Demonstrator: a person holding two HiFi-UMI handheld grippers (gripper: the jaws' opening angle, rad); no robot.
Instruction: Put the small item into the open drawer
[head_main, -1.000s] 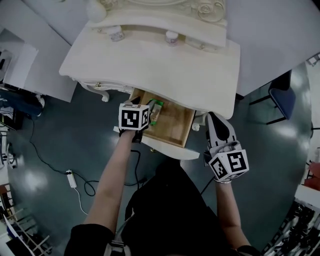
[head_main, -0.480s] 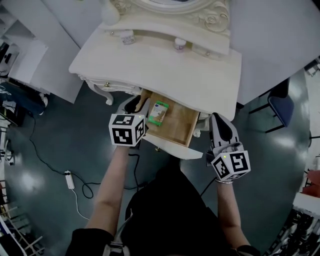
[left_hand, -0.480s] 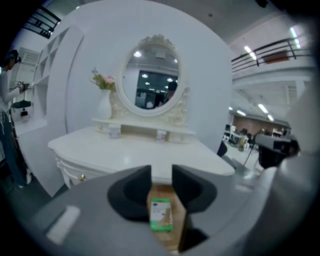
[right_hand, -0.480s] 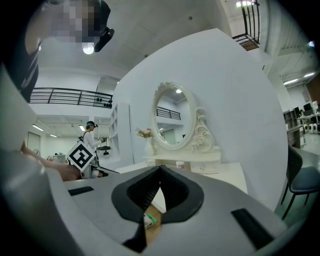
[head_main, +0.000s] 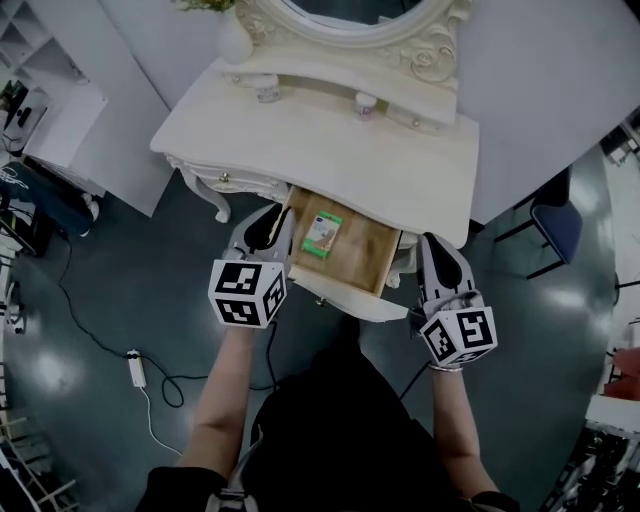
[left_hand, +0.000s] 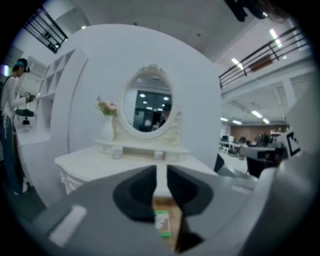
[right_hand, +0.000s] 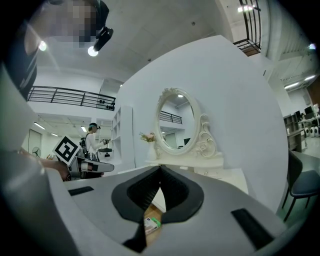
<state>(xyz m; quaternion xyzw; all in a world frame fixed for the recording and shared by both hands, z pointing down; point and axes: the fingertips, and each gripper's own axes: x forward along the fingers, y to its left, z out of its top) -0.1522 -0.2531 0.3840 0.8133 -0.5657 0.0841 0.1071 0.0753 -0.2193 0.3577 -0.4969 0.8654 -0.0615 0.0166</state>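
Head view: packet (head_main: 322, 234) in open drawer (head_main: 375, 262), drawer's rear hidden under dresser top (head_main: 330, 150). Left gripper (head_main: 268, 222) jaws closing, empty; right gripper (head_main: 437, 250) jaws together, empty.

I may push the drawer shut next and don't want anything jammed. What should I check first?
1. Packet inside the drawer: ok, it lies flat on the bottom.
2. Left gripper free of the packet: ok, jaws closing on nothing.
3. Right gripper empty: ok, jaws together.
4. Both grippers outside the drawer: ok.
5. Packet lower than the drawer's rim: cannot tell.
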